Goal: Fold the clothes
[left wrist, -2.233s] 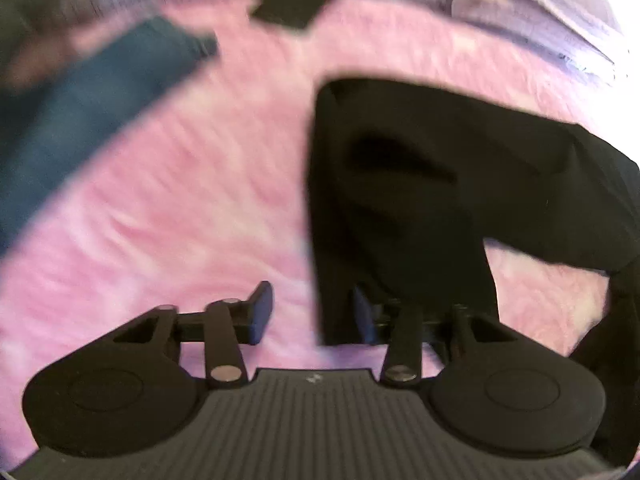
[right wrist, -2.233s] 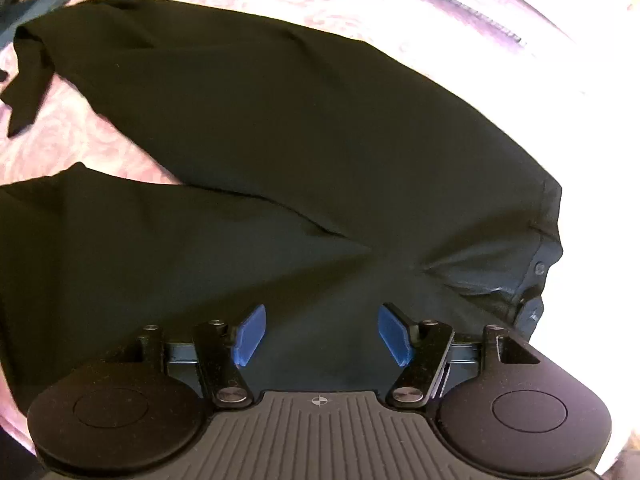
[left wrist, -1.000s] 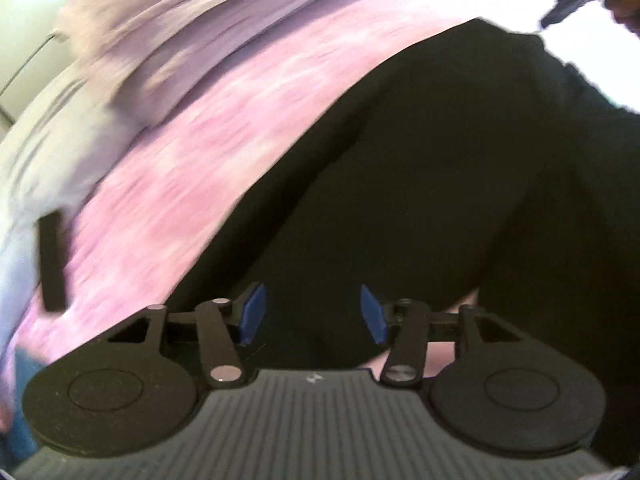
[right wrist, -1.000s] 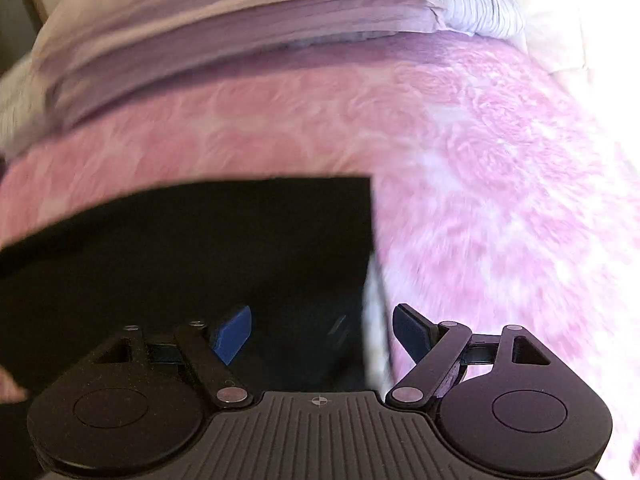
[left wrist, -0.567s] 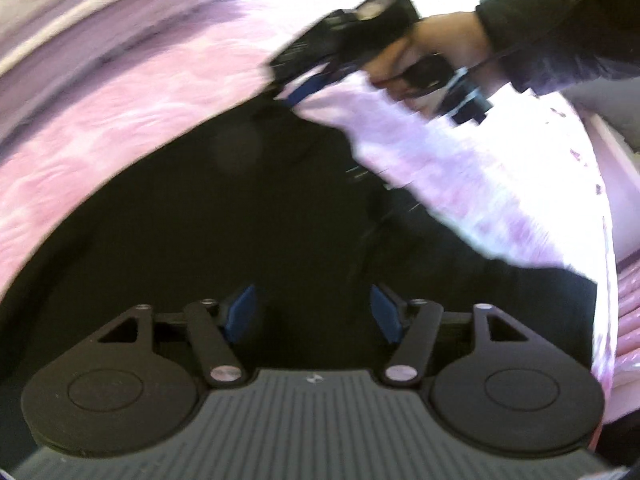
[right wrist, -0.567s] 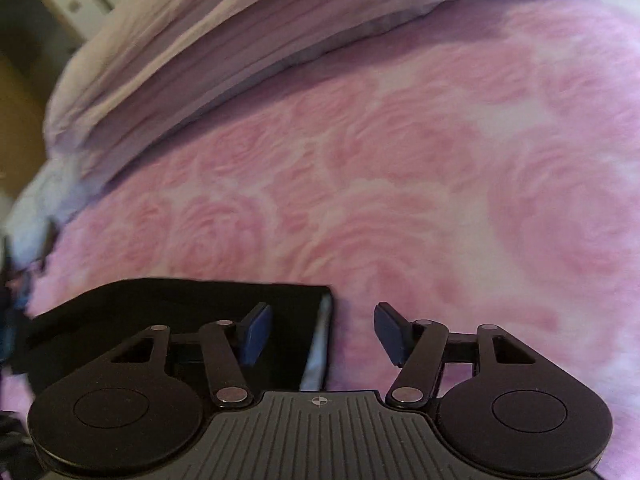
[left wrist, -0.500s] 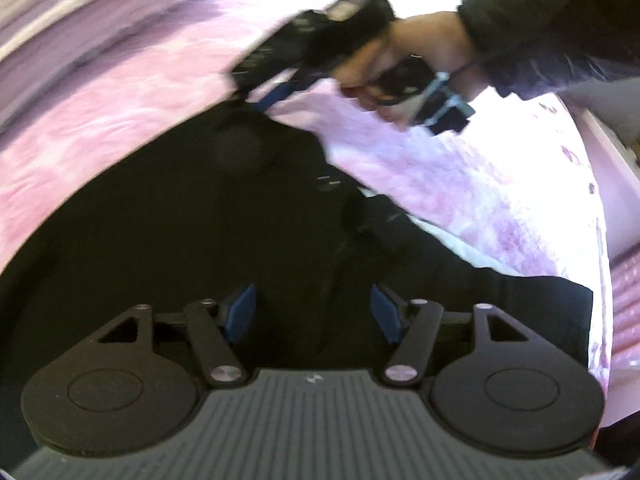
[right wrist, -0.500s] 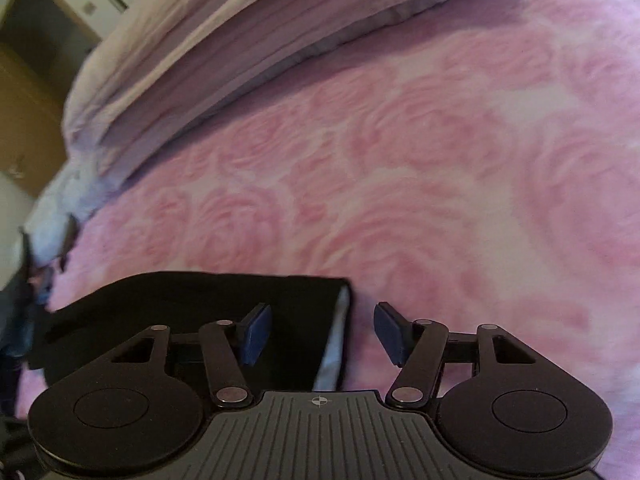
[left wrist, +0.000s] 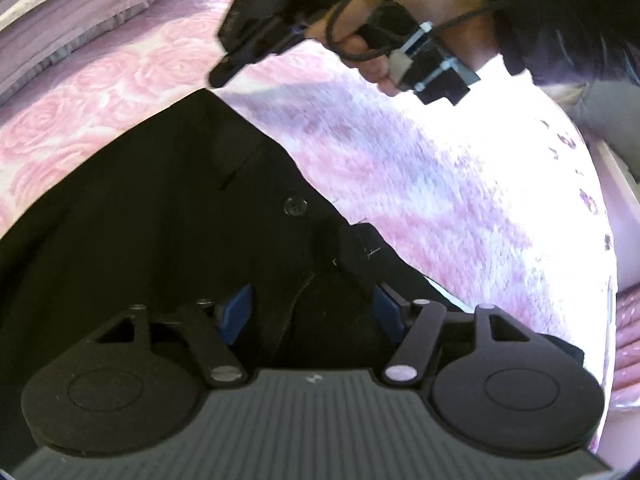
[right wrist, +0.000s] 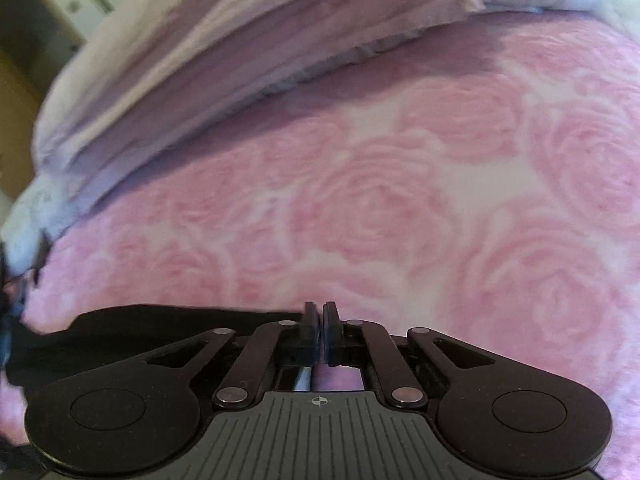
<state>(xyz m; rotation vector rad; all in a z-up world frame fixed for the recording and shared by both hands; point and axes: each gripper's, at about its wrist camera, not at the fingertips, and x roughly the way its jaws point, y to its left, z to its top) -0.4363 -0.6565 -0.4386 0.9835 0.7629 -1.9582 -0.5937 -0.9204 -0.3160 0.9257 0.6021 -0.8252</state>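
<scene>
Black trousers [left wrist: 132, 216] lie on a pink rose-patterned bedspread [left wrist: 420, 184], waistband and button [left wrist: 295, 205] toward the right. My left gripper [left wrist: 314, 312] is open, its blue pads either side of the fly area, low over the cloth. The right gripper [left wrist: 224, 72] shows in the left wrist view at the far corner of the waistband. In the right wrist view my right gripper [right wrist: 319, 326] is shut on the corner of the trousers [right wrist: 160, 322], which trail off to the left.
Folded pale lilac bedding [right wrist: 240, 52] lies along the far side of the bed. The bedspread [right wrist: 440, 200] stretches ahead of the right gripper. The bed's right edge [left wrist: 612, 240] shows in the left wrist view.
My right gripper has shut on the waistband corner; it was open half a second ago. My left gripper has settled, open, over the fly area near the button.
</scene>
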